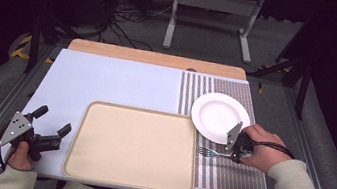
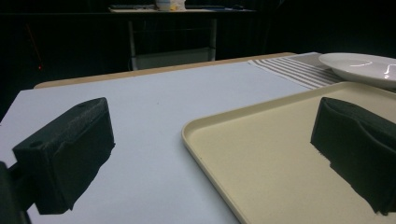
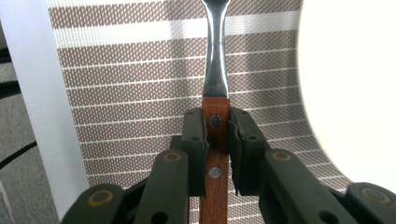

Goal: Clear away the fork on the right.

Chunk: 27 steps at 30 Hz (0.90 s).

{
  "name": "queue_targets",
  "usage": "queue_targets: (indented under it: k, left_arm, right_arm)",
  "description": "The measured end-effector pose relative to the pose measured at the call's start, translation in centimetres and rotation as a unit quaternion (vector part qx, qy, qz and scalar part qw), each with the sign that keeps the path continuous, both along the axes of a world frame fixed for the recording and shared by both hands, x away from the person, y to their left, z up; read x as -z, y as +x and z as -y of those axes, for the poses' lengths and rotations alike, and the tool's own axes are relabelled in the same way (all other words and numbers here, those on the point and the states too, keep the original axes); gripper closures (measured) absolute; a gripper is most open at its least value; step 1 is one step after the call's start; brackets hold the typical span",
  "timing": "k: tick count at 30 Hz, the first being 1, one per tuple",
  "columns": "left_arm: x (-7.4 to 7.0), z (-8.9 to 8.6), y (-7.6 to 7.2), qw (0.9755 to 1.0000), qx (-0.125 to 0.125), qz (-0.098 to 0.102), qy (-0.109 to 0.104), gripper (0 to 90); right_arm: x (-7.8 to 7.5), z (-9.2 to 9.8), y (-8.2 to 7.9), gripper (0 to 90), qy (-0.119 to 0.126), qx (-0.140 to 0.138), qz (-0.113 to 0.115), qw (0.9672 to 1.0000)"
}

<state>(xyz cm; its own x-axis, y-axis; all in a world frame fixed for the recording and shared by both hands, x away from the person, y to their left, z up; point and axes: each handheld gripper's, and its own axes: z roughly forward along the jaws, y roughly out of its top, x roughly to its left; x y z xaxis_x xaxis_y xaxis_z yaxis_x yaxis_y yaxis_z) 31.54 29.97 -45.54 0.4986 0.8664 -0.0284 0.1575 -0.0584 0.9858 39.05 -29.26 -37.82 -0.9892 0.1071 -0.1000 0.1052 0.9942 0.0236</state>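
Right gripper (image 3: 215, 140): 2 jaws clamped on fork (image 3: 215, 84) handle, fork over striped placemat (image 3: 130, 107), plate (image 3: 350, 93) just beside. Left gripper (image 1: 52, 130): jaws wide apart, beside tray (image 1: 128, 179).

Table (image 1: 108, 78) is carrying a pale blue-white sheet over most of its top, with a bare wooden strip (image 1: 156, 58) showing along the far edge. A striped brown-and-white placemat (image 1: 225, 176) is lying on the right part. A beige tray (image 1: 133, 147) is sitting near the front edge, centre, its right side just beside the placemat. A white plate (image 1: 219, 116) is resting on the placemat's far half, its rim reaching the tray's far right corner.
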Motion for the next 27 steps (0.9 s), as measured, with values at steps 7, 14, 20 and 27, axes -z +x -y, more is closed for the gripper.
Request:
queue_targets:
  k: [7, 14, 20, 27]
  left_arm:
    - [0.0, 0.0, 0.0, 1.0000, 0.000, 0.001, 0.000, 0.1]
    - [0.0, 0.0, 0.0, 1.0000, 0.000, 0.001, 0.000, 0.1]
    - [0.0, 0.0, 0.0, 1.0000, 0.000, 0.001, 0.000, 0.1]
    - [-0.1, 0.0, 0.0, 1.0000, 0.001, 0.001, -0.001, 0.1]
  right_arm:
    - [-1.3, -0.3, 0.1, 77.7, 0.010, 0.014, 0.016, 0.9997]
    - [-2.2, -0.5, 0.1, 77.7, 0.022, 0.026, 0.023, 0.9992]
    - [-2.8, -1.0, 0.1, 77.7, 0.038, 0.037, 0.025, 0.9983]
    - [-3.3, -1.7, 0.2, 77.7, 0.065, 0.075, 0.022, 0.9948]
